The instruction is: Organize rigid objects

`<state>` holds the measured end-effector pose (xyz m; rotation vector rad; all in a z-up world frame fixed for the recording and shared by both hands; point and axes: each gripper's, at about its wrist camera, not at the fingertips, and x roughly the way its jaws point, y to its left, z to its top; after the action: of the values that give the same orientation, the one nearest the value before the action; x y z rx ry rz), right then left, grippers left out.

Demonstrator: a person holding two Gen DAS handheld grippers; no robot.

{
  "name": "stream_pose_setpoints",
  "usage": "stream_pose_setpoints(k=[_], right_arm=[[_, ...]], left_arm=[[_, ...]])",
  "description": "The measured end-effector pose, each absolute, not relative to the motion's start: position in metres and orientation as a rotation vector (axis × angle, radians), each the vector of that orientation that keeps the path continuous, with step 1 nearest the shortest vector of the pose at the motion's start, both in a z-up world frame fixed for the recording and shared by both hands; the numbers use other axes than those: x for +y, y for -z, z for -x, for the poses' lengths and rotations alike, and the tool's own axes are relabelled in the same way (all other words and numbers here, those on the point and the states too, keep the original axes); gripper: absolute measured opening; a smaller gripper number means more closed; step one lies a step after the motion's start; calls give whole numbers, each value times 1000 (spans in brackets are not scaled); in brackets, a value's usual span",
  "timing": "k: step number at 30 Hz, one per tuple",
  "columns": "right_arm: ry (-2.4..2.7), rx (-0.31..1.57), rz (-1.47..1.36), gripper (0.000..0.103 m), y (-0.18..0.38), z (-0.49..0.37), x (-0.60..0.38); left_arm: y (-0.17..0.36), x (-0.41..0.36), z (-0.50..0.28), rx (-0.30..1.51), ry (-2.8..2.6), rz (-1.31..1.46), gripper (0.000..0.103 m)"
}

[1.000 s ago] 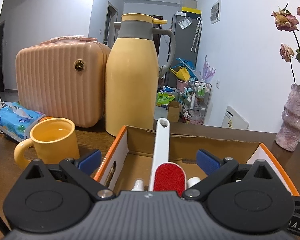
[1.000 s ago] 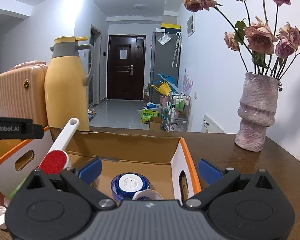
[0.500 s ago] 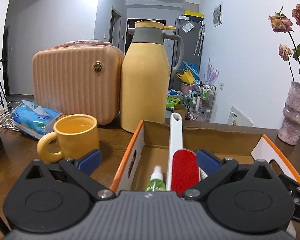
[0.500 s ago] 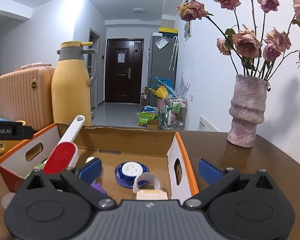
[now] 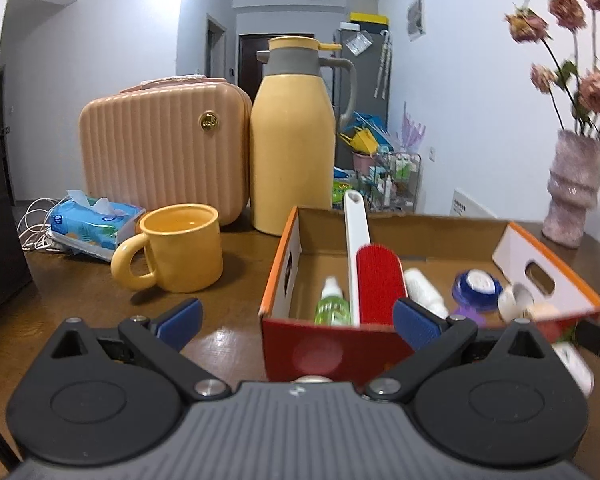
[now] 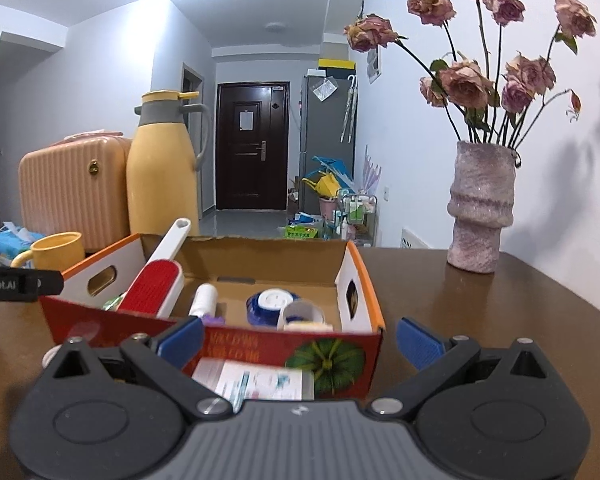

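Cardboard box sits mid-desk holding the lint brush and bottles, so I keep my left claw and right claw spread and empty before its near wall, where a flat packet lies outside.

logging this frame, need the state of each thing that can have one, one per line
left claw: open, empty
right claw: open, empty
cardboard box: open top, upright
lint brush: in box, handle leaning on back wall
green spray bottle: lying in box
yellow mug: upright
thermos: upright, lid on
vase: upright, holding flowers
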<state>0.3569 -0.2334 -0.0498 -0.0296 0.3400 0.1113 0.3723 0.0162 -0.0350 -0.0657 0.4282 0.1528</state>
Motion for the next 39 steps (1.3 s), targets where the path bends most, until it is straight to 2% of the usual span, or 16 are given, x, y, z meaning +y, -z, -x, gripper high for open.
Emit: stream_pose_setpoints(k=[22, 39], right_arm=[[-117, 390, 47, 103, 68, -311, -228], [-115, 416, 72, 103, 72, -311, -220]], left_arm=[[50, 31, -315, 482, -78, 37, 103], [51, 36, -313, 517, -61, 55, 103]])
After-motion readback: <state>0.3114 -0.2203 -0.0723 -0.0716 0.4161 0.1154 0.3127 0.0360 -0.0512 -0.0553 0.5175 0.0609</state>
